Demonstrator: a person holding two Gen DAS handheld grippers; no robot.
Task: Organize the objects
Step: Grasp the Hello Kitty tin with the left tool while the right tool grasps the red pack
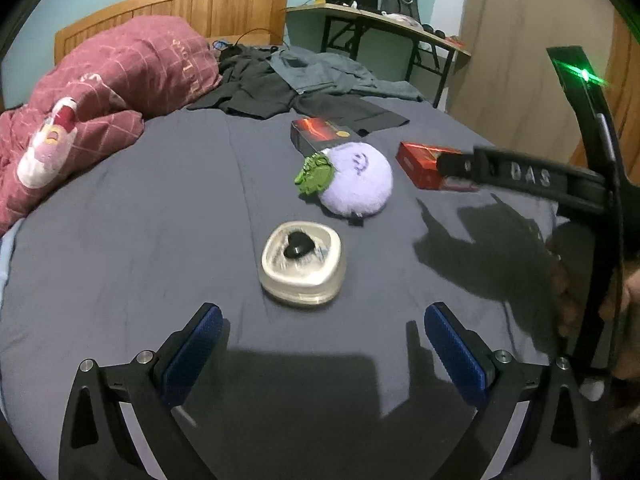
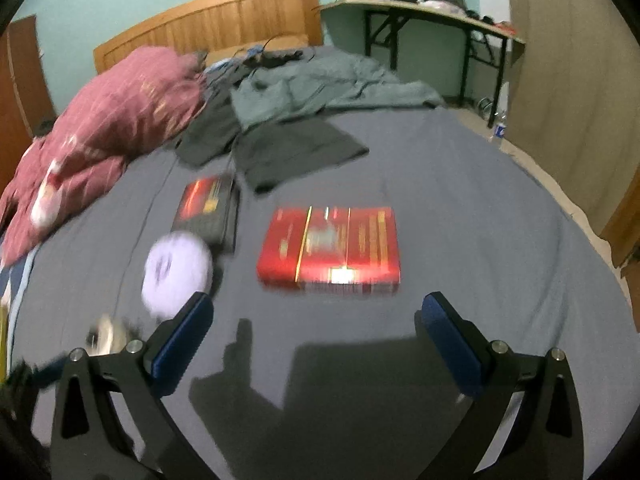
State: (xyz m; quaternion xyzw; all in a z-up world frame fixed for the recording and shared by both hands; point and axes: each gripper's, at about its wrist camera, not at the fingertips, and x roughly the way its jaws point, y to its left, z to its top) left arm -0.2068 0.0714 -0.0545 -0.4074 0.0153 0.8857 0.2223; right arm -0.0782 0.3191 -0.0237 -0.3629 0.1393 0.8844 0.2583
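A clear square container [image 1: 302, 267] with a black piece inside lies on the grey bed just ahead of my open, empty left gripper [image 1: 322, 344]. Behind it lie a purple plush ball [image 1: 357, 179] with green leaves, a dark red-black box [image 1: 320, 131] and a red box [image 1: 424, 164]. In the right wrist view the red box [image 2: 330, 249] lies just ahead of my open, empty right gripper [image 2: 316, 320]. The plush [image 2: 176, 270] and dark box [image 2: 208, 208] sit to its left. The right gripper also shows in the left wrist view [image 1: 460, 166], over the red box.
A red quilt [image 1: 100, 92] is heaped at the left. Dark and grey clothes [image 1: 296, 80] lie at the bed's far end by a wooden headboard [image 1: 192, 12]. A desk [image 1: 384, 20] stands beyond. The bed's right edge [image 2: 560, 200] drops to the floor.
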